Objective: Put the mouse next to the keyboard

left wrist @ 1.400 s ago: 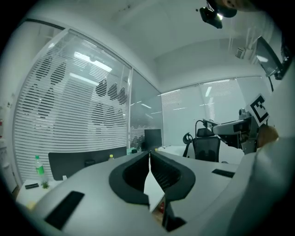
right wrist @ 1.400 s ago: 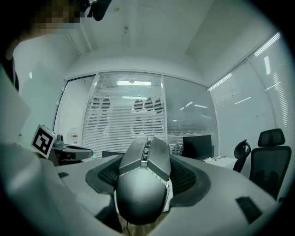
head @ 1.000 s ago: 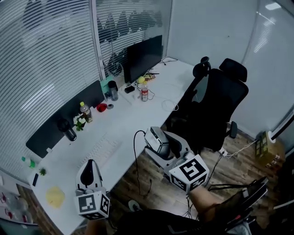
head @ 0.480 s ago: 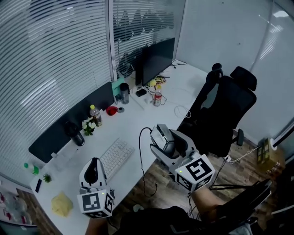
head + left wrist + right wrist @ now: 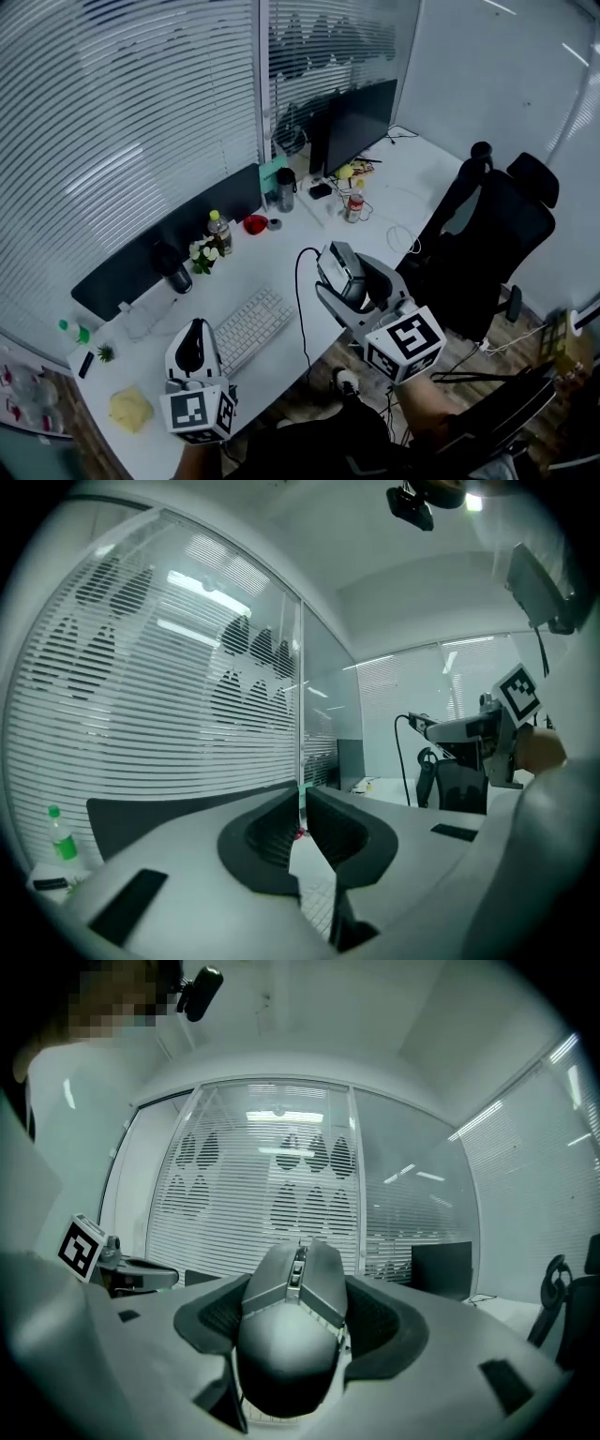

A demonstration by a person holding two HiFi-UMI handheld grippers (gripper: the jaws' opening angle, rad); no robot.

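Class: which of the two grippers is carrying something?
The right gripper: its jaws clamp the grey mouse, while the left gripper is shut and empty.

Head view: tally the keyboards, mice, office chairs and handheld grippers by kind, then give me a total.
keyboard: 1
mouse: 1, held in the right gripper
office chair: 1
grippers: 2, the right gripper and the left gripper
Total: 5

Grey mouse [image 5: 339,272], white keyboard [image 5: 251,328]
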